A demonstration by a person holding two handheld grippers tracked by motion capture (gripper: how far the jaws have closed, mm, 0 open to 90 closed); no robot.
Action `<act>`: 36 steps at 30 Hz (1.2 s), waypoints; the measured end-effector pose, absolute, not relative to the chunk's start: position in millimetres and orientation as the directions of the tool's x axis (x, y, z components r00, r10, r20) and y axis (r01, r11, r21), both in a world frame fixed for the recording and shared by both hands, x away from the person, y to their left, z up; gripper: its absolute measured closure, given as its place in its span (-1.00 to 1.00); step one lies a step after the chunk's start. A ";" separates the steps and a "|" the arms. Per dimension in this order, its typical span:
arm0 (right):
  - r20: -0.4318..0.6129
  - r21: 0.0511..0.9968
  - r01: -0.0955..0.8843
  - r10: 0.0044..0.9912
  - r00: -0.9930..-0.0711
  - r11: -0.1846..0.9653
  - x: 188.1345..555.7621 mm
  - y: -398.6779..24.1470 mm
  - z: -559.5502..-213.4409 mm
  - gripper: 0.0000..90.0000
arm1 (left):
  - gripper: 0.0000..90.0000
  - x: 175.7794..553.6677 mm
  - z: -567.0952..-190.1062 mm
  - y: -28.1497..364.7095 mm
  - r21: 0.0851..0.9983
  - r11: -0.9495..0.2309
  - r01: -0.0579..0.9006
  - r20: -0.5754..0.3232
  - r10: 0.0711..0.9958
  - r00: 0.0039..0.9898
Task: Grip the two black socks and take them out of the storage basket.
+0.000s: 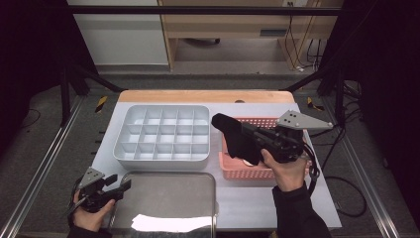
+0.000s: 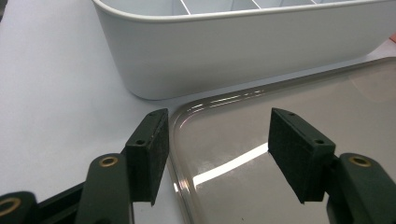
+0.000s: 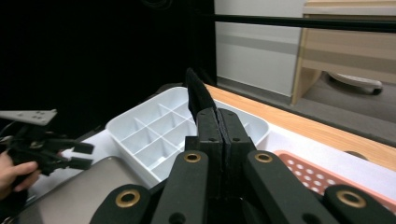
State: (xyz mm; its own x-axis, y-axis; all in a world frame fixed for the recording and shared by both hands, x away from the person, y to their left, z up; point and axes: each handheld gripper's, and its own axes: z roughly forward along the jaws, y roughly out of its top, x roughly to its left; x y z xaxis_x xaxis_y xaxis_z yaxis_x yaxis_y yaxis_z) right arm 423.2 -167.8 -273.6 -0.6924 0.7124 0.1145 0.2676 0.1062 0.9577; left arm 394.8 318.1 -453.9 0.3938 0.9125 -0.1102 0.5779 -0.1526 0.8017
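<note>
My right gripper hovers over the left part of the pink perforated basket, pointing left toward the white box. Its jaws are shut on a black piece of fabric, maybe a sock, which sticks out past the fingertips. In the right gripper view the gripper is pressed together, with the fabric rising above it. My left gripper rests low at the near left, open, by the left corner of the metal tray. Nothing lies between its pads in the left gripper view.
A white box with several small compartments stands behind the tray, and its wall is close ahead of the left gripper. The tray's rim runs between the left jaws. A wooden table edge lies at the back.
</note>
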 end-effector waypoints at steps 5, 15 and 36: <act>0.114 0.956 0.268 0.684 -0.721 0.122 412.7 -157.0 -279.1 0.98 | -0.16 394.9 -454.0 317.4 0.801 -0.155 0.578 -0.109 0.912 0.395; 0.119 0.938 0.288 0.605 -0.787 0.190 391.1 -124.0 -301.5 0.98 | -0.17 395.0 -453.9 317.6 0.801 -0.155 0.578 -0.106 0.914 0.392; 0.220 0.811 0.440 0.496 -0.840 0.386 396.5 -50.5 -395.7 0.98 | -0.21 393.8 -453.1 317.9 0.806 -0.148 0.573 -0.107 0.916 0.388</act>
